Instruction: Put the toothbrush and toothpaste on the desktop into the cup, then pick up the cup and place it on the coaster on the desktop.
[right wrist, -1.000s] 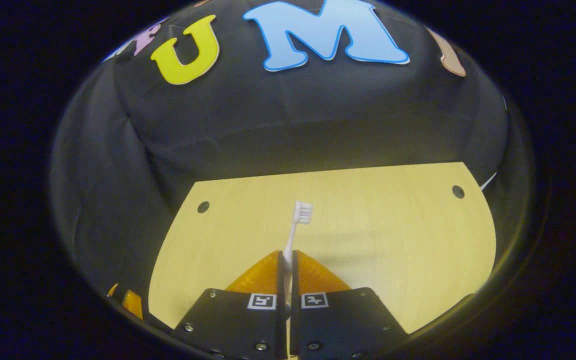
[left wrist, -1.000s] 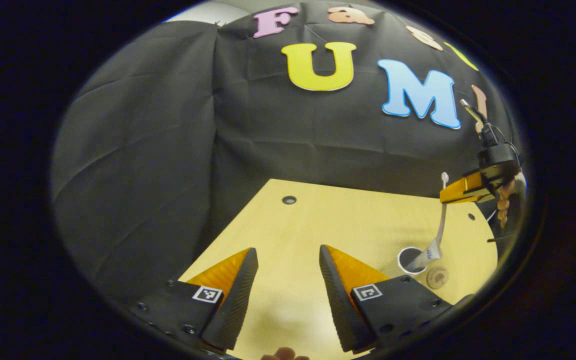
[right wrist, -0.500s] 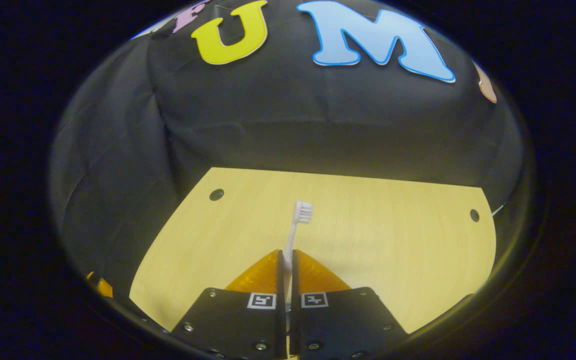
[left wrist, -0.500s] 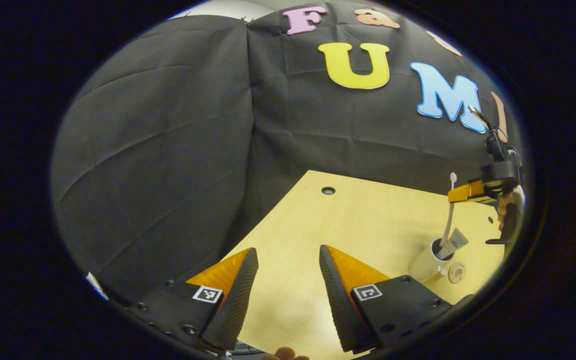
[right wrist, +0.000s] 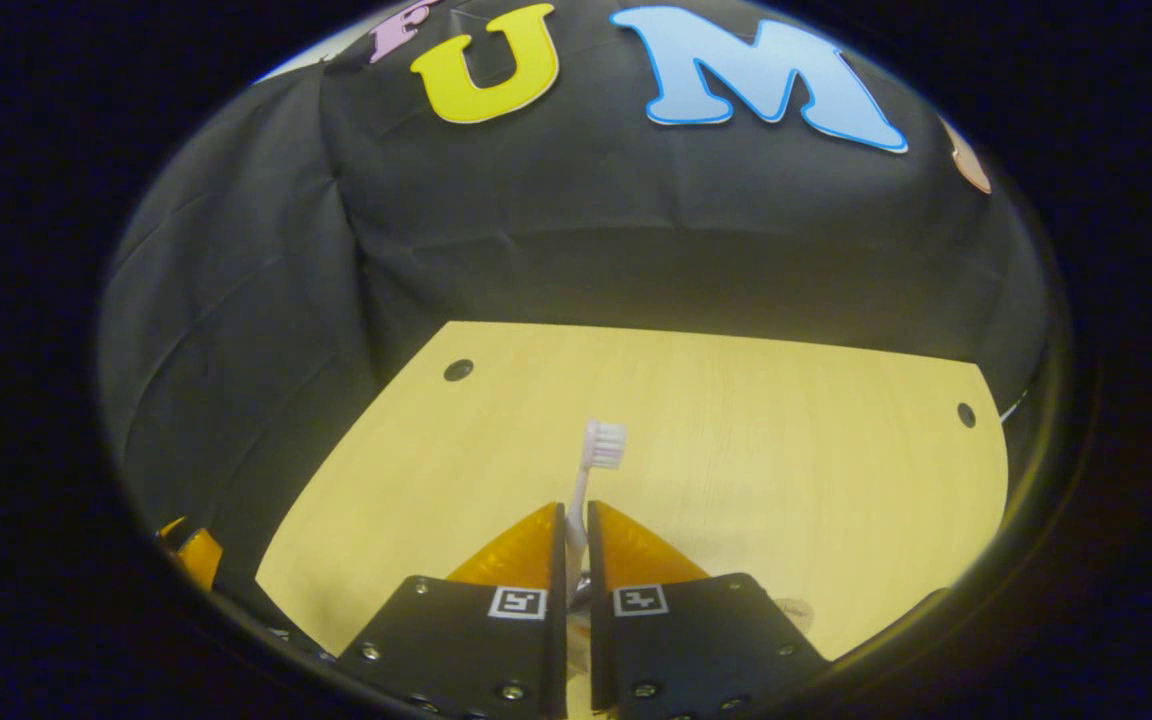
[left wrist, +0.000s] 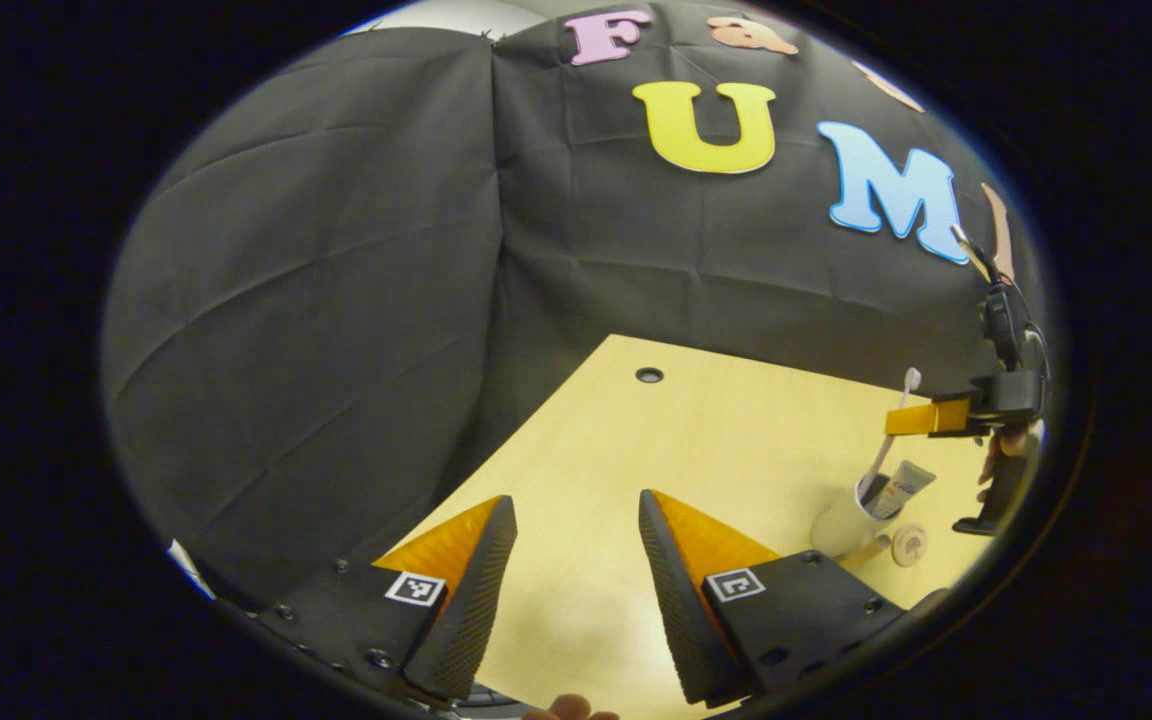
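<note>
Right now the right gripper (right wrist: pixel 576 540) has its fingers pinched on the toothbrush (right wrist: pixel 591 470) handle, long axis near upright, lower end dipping into the white cup (left wrist: pixel 841 522) beside the toothpaste (left wrist: pixel 904 487) already in it. Coaster (left wrist: pixel 908 545) lies just beside the cup; left gripper (left wrist: pixel 576 590) hovers spread wide, empty, well apart over the table (left wrist: pixel 716 440).

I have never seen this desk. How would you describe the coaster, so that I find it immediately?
Start from the pale wooden desktop before the black cloth wall, and find the white cup holding a white toothbrush and a toothpaste tube. Just beside the cup's base lies the small round tan coaster. It is the one flat disc there, lying low on the wood while its neighbours stand up.
</note>
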The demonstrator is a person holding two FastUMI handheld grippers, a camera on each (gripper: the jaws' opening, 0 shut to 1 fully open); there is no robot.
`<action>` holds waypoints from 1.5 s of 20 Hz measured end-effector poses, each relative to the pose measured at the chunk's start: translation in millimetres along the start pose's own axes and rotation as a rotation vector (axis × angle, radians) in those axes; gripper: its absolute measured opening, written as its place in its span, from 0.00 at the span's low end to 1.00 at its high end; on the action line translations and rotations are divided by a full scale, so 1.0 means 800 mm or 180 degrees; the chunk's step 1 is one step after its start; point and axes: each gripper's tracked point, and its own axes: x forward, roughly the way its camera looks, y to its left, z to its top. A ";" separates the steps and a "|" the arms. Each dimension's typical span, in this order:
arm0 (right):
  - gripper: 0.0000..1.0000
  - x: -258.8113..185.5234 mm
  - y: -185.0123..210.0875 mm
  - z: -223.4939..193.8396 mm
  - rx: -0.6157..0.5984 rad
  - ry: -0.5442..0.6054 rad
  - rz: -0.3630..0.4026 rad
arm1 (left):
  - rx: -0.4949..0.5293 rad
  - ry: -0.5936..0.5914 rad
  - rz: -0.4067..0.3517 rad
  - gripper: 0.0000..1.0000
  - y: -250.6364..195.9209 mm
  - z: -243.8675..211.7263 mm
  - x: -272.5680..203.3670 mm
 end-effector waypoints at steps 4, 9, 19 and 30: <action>0.44 -0.009 -0.001 -0.013 0.0062 0.0068 0.0079 | 0.0010 0.0000 -0.0153 0.80 -0.031 0.002 0.001; 0.59 -0.026 -0.013 -0.007 0.0119 -0.0033 0.0020 | 0.0056 0.0011 -0.0414 0.80 -0.077 0.003 0.004; 0.59 -0.066 -0.071 -0.014 0.0417 -0.0168 -0.0185 | 0.0308 0.0130 -0.1113 0.80 -0.217 -0.006 0.013; 0.59 -0.118 -0.193 -0.060 0.1001 -0.0225 -0.0628 | 0.0724 0.0418 -0.1638 0.80 -0.335 -0.063 -0.007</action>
